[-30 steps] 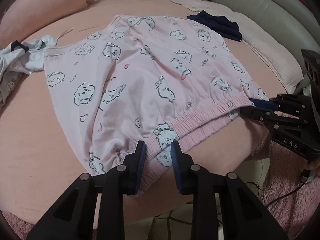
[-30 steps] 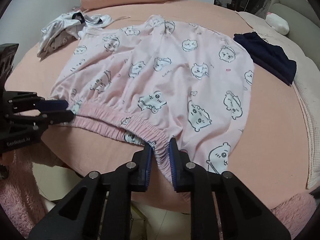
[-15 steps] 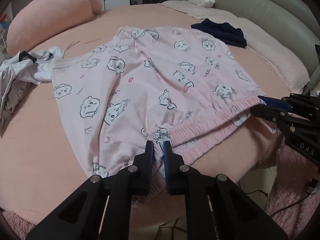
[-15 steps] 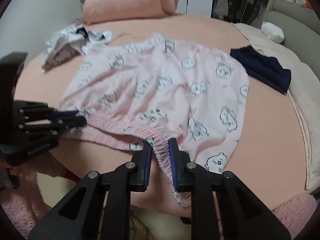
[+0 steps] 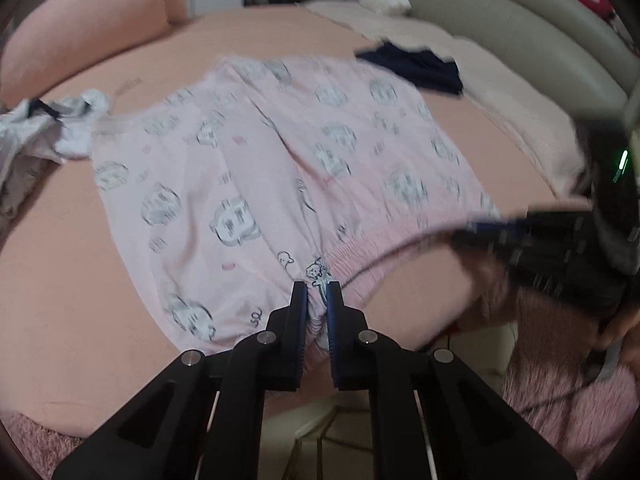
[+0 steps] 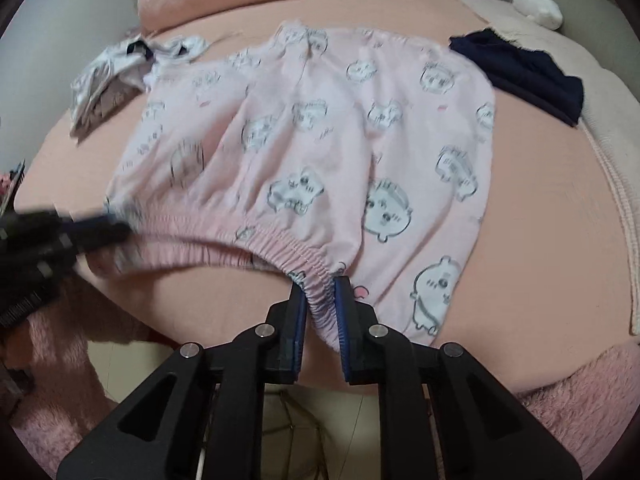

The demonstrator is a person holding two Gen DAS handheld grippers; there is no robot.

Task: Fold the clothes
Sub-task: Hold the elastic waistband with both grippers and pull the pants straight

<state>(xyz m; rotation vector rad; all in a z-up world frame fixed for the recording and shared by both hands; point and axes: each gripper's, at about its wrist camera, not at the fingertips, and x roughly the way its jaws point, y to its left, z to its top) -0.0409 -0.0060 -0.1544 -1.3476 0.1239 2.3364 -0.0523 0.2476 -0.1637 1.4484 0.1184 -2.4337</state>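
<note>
Left wrist: pink shorts [image 5: 280,168] waistband now lifted, stretched between grippers.

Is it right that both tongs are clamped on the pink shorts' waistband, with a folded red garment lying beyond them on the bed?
Not quite. The folded garment is dark navy, not red, as the right wrist view shows. The rest holds: left tongs and right tongs are both clamped on the pink shorts' waistband.
</note>
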